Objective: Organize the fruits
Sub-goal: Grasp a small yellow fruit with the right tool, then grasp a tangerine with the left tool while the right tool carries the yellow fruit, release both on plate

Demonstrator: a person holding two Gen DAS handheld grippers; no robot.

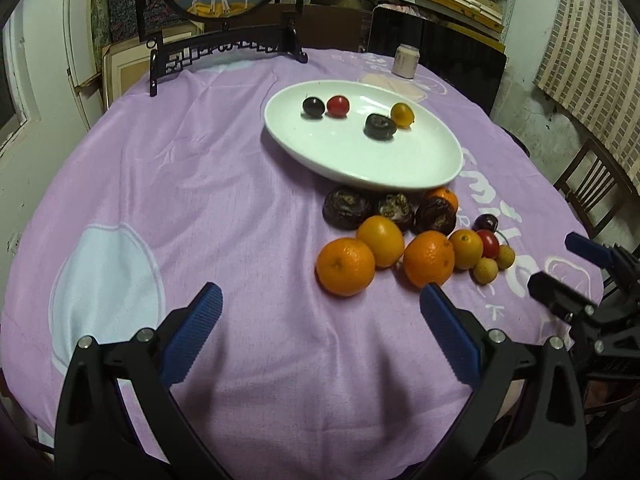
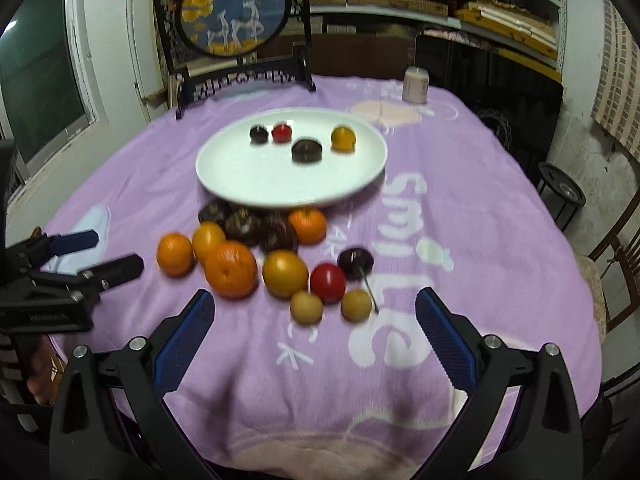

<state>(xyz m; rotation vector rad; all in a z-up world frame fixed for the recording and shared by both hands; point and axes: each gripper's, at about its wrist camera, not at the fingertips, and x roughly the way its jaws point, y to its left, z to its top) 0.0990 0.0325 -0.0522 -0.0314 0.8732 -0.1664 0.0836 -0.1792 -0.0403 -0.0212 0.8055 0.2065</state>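
Purple tablecloth (image 1: 240,184) covered the table; white plate (image 1: 400,160) sat mid-table, long axis running far-left to near-right in the left view, holding four small fruits. Fruit pile (image 2: 256,256) lay just before it. Cherry (image 2: 355,262) stem, plain only in the right view, pointed near-right. Left gripper (image 1: 320,304) and right gripper (image 2: 314,308) both spread wide, holding nothing

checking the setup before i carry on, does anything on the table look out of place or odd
Mostly the fruit pile: it sits loose on the purple cloth against the near rim of the white plate, while only four pieces lie in the plate. Nothing looks spilled or damaged. Both the left gripper and the right gripper are open and empty.
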